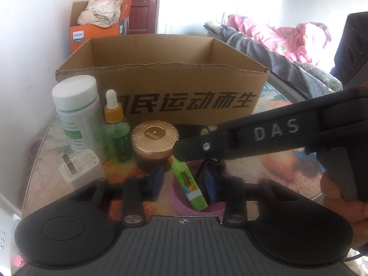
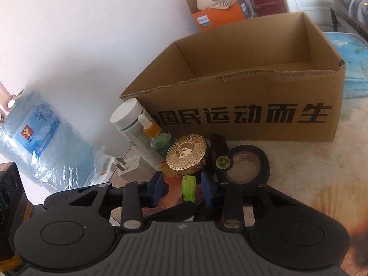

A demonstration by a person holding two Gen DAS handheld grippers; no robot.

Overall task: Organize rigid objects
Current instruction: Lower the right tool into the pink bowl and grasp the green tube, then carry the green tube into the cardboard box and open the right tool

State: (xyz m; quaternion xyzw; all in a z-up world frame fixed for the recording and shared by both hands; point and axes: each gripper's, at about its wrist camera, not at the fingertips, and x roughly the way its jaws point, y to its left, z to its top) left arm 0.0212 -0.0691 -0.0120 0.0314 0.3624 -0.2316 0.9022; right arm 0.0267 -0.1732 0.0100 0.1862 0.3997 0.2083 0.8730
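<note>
A small green lighter-like stick [image 1: 188, 184] lies on the patterned table, in front of a gold-lidded jar [image 1: 155, 138]. My left gripper [image 1: 184, 182] straddles the near end of the stick; the left blue pad [image 1: 157, 181] stands clear of it and the right one is close beside it. My right gripper [image 1: 195, 154] reaches in from the right over the stick's far end. In the right wrist view the stick [image 2: 188, 188] sits between that gripper's [image 2: 184, 186] pads with a gap on each side. Behind stands an open cardboard box [image 1: 161, 92] with black lettering.
Left of the jar stand a green dropper bottle [image 1: 117, 133], a white bottle [image 1: 76, 105] and a white charger plug [image 1: 80, 168]. A black tape roll [image 2: 246, 165] and a dark small bottle [image 2: 220, 151] lie right of the jar. A wrapped water jug [image 2: 46, 142] stands by the wall.
</note>
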